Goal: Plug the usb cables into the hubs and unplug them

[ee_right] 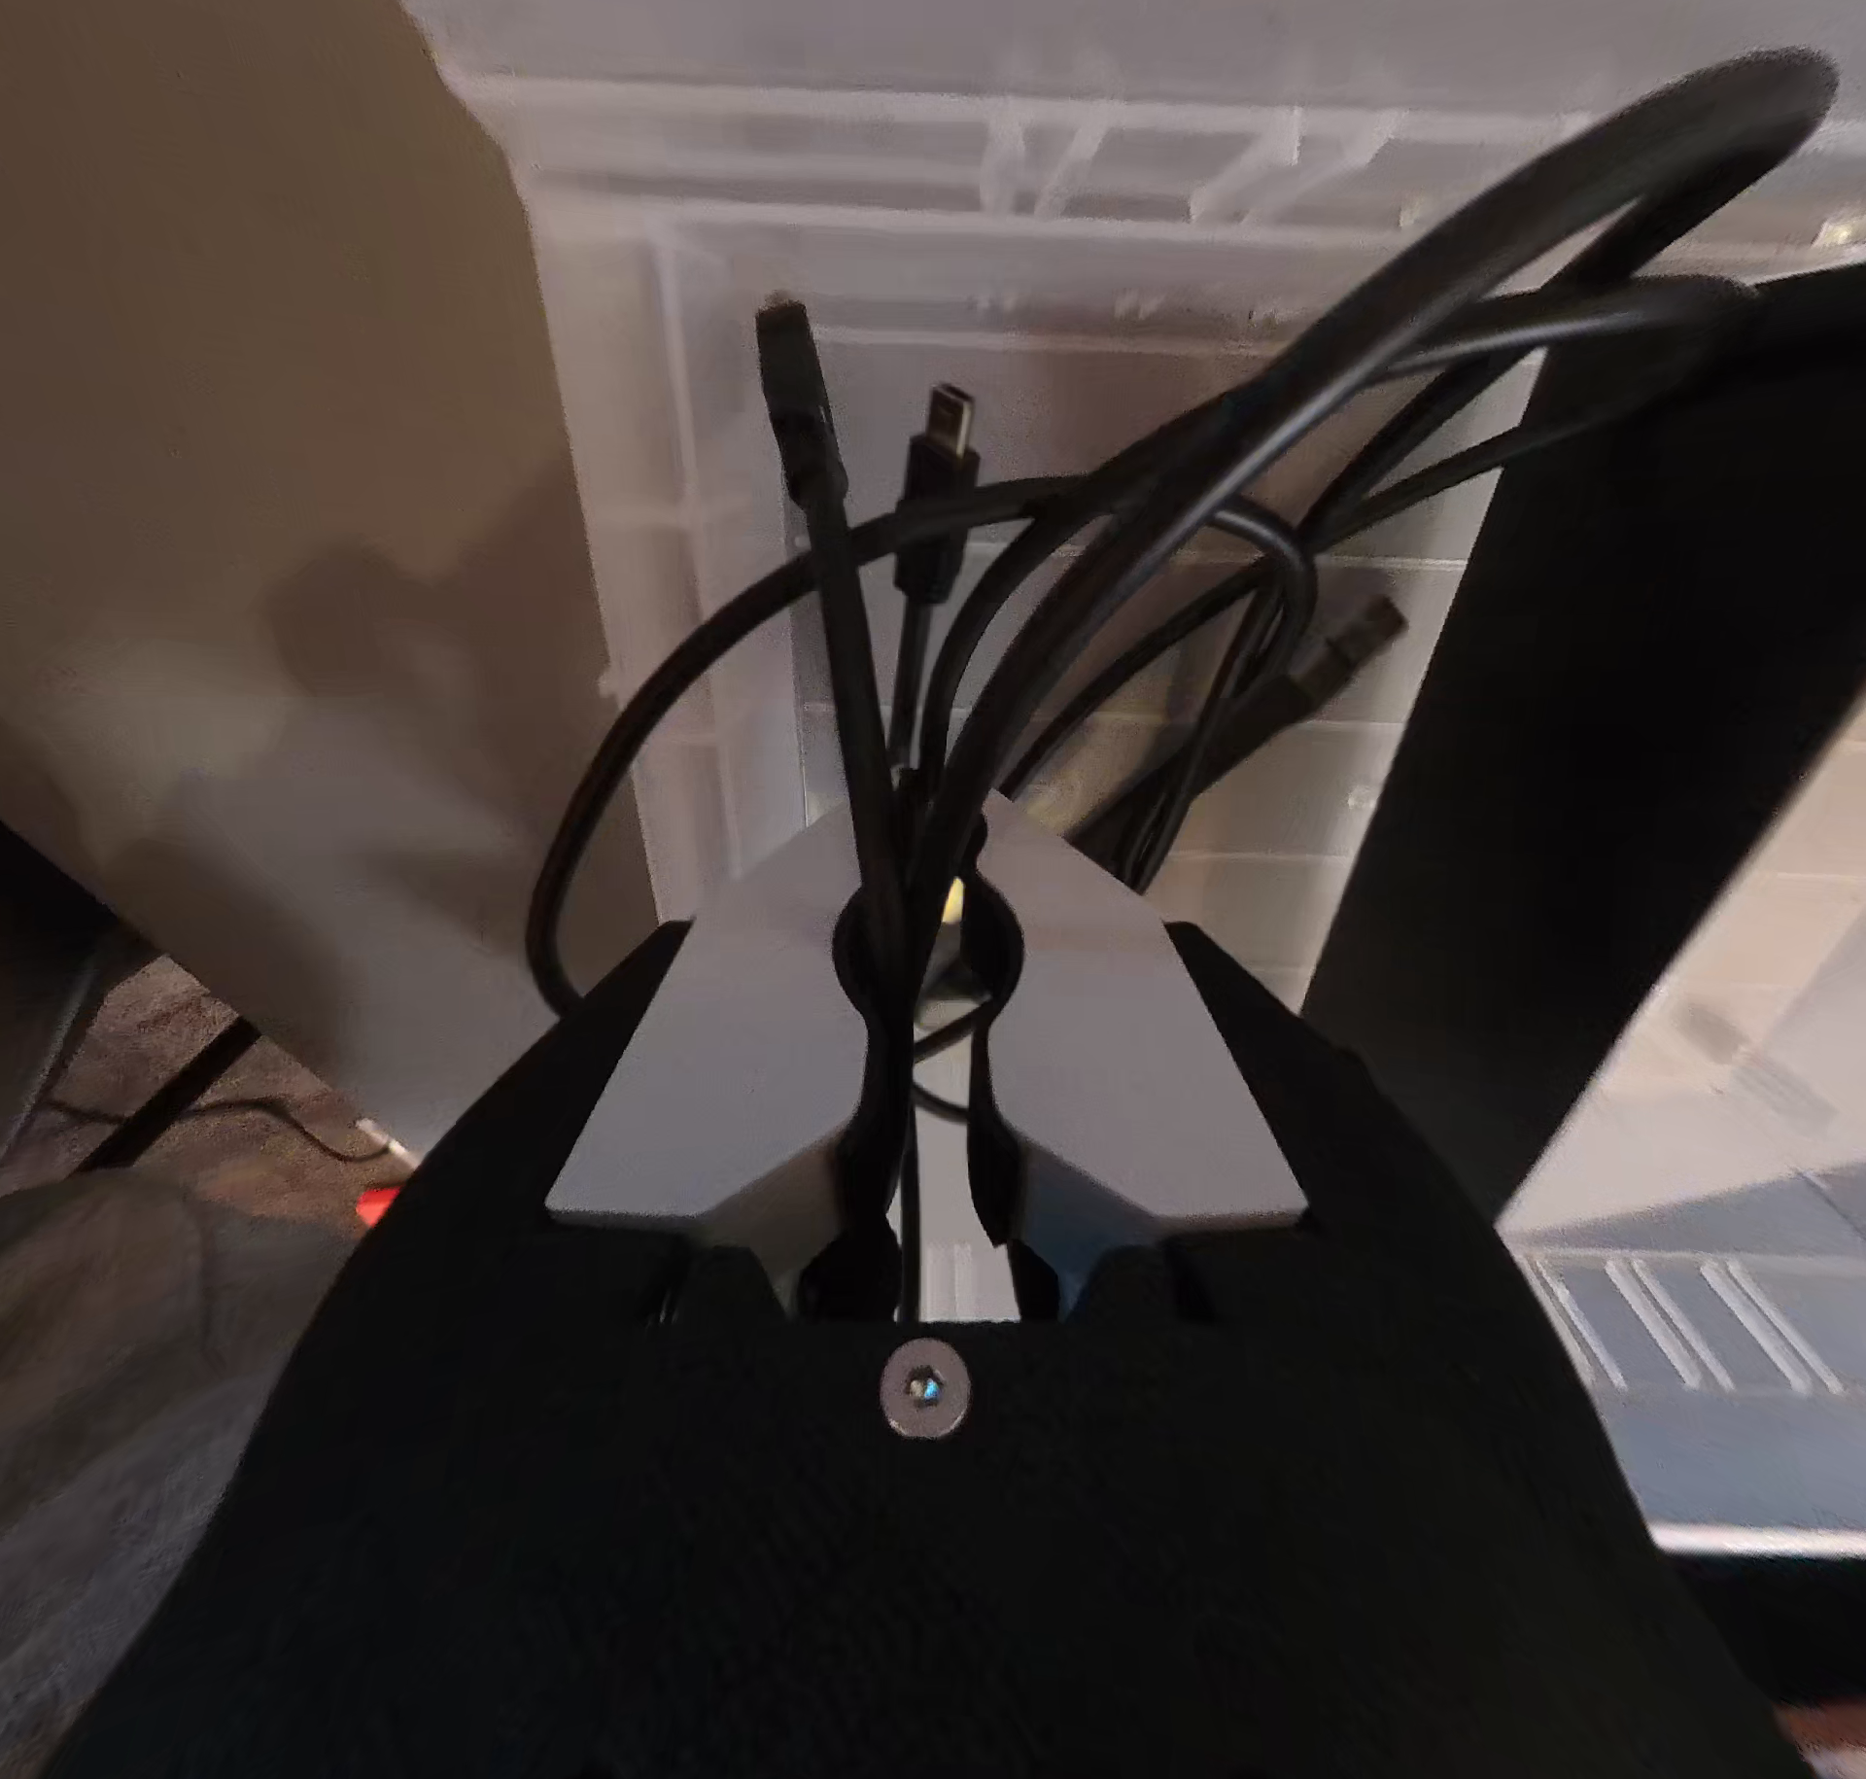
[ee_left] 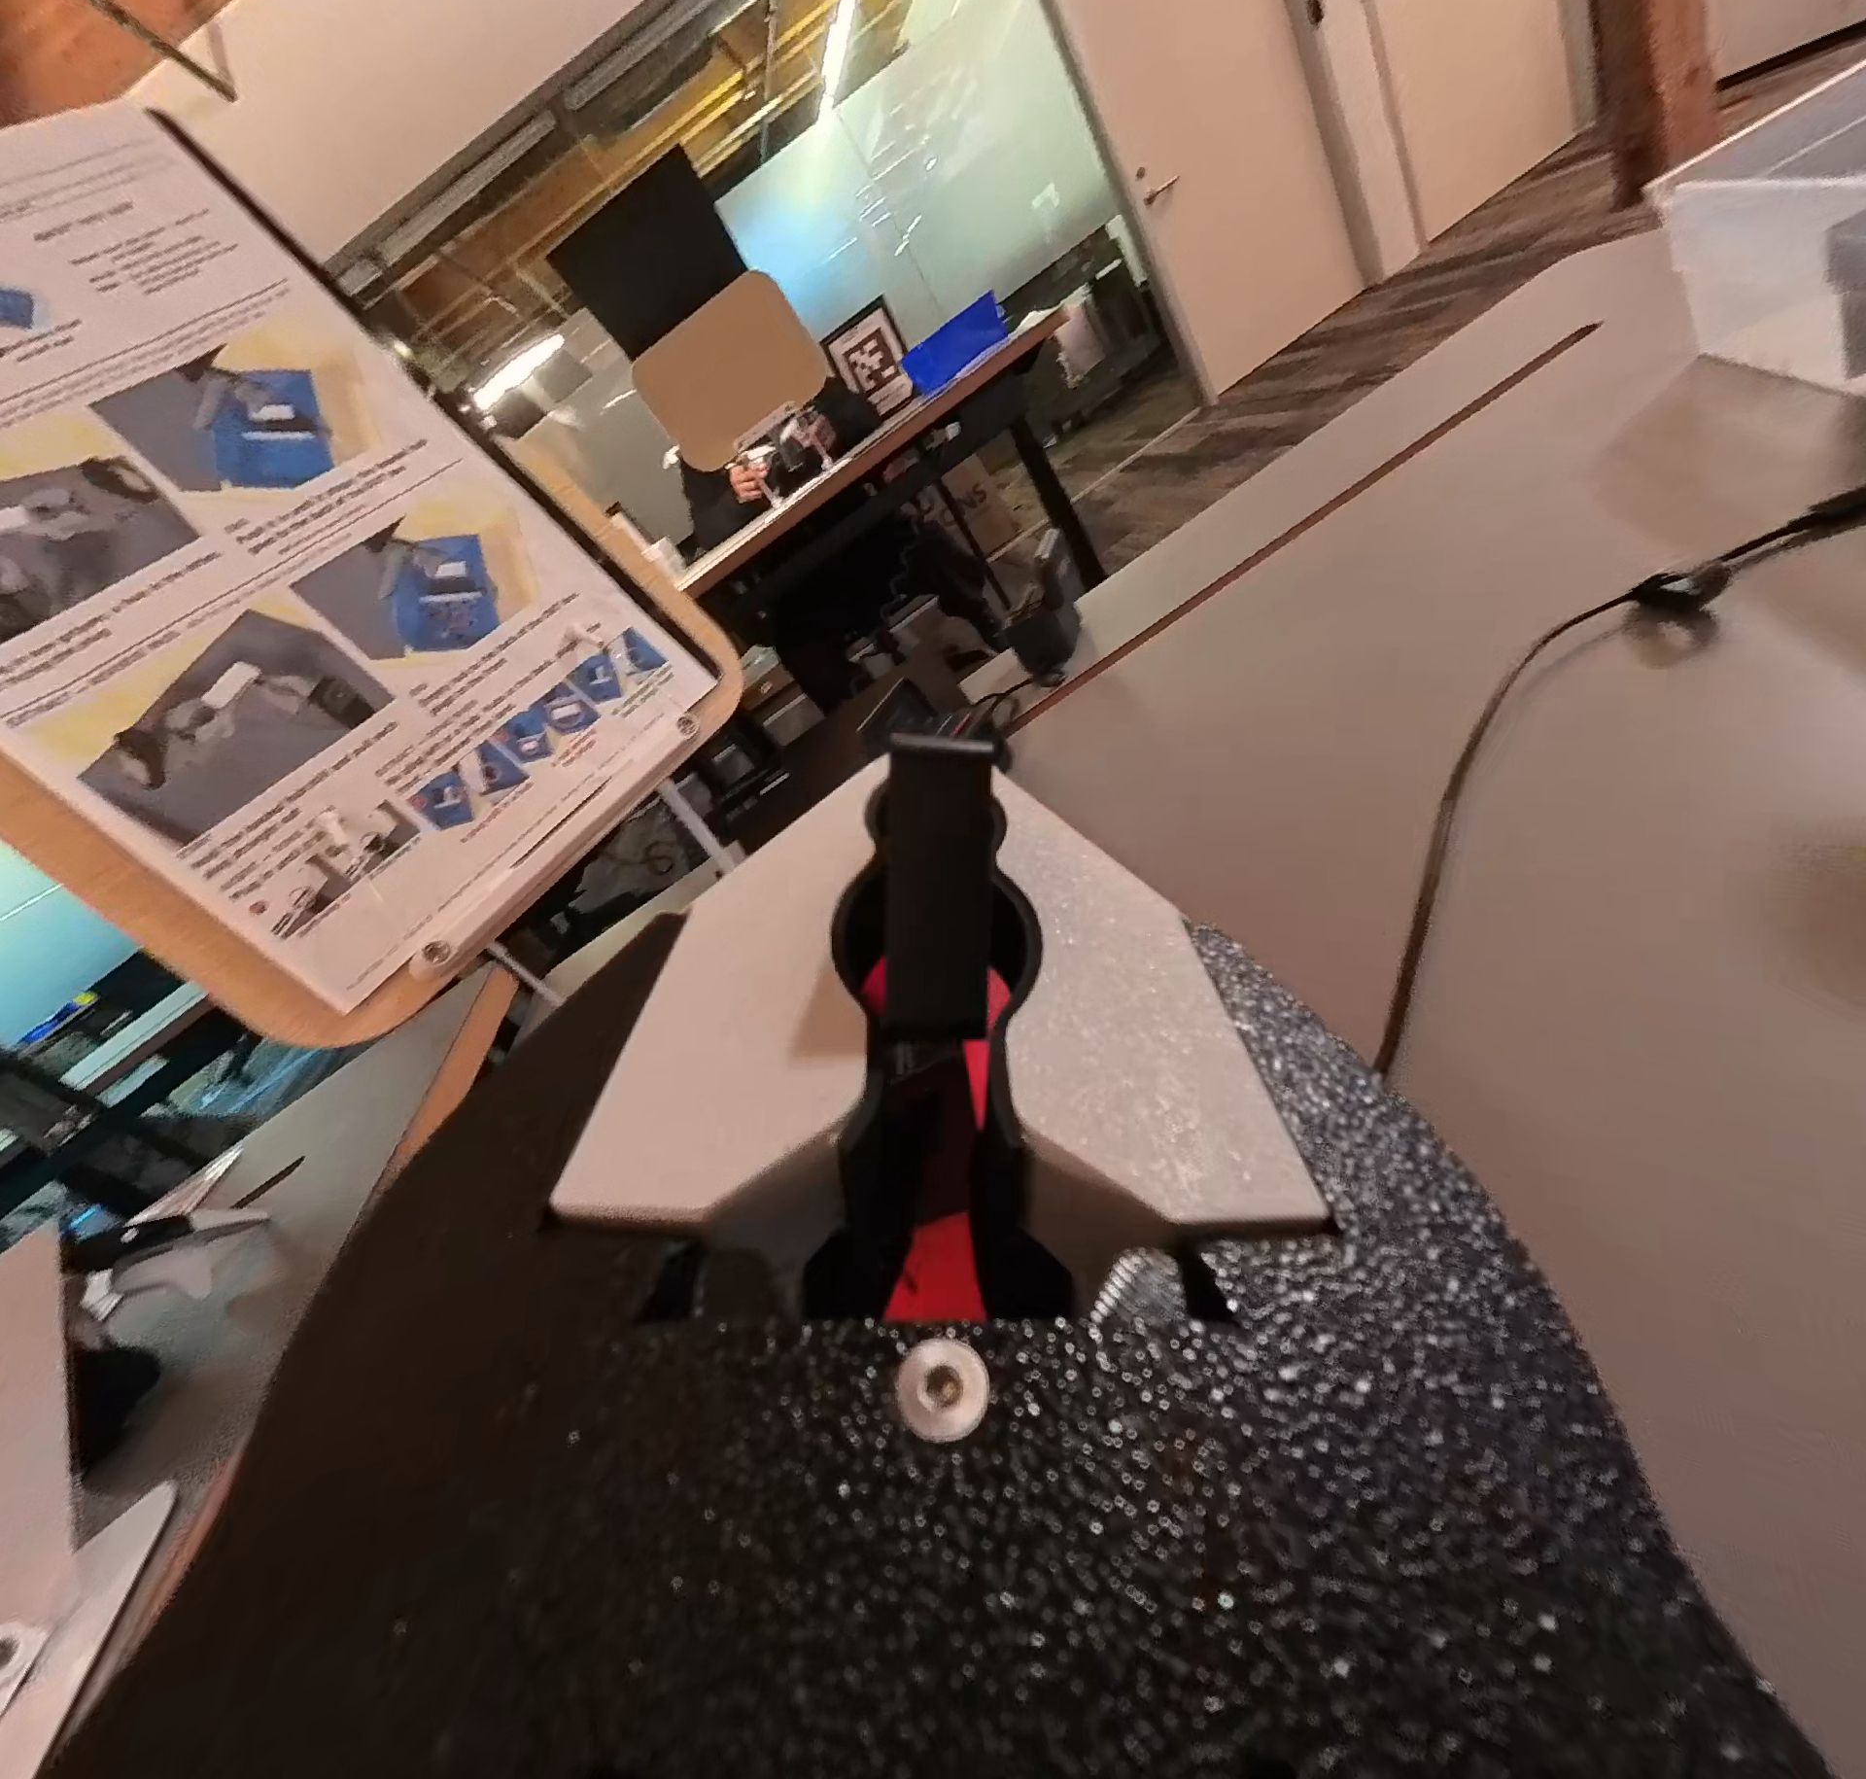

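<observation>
In the left wrist view my left gripper [ee_left: 934, 811] is shut on a slim black bar-shaped piece [ee_left: 934, 882]. It stands up between the grey fingers [ee_left: 727, 1044] with its end past the tips; I cannot tell whether it is a hub. In the right wrist view my right gripper [ee_right: 934, 832] is shut on a bundle of black USB cables [ee_right: 868, 721]. Three plug ends stick out beyond the fingers: a long one [ee_right: 793, 377], a small one [ee_right: 941, 478] and one at the right [ee_right: 1348, 640]. The cable loops arc off to the upper right.
A clear plastic bin [ee_right: 1010, 246] stands right behind the cable bundle, and a black panel [ee_right: 1616, 721] rises at the right. In the left view a black cable [ee_left: 1439, 852] lies on the white table [ee_left: 1313, 620]. An instruction board [ee_left: 252, 539] stands at the left, and a clear box [ee_left: 1767, 256] at the far right. There is about 50 cm between the tips of the two grippers.
</observation>
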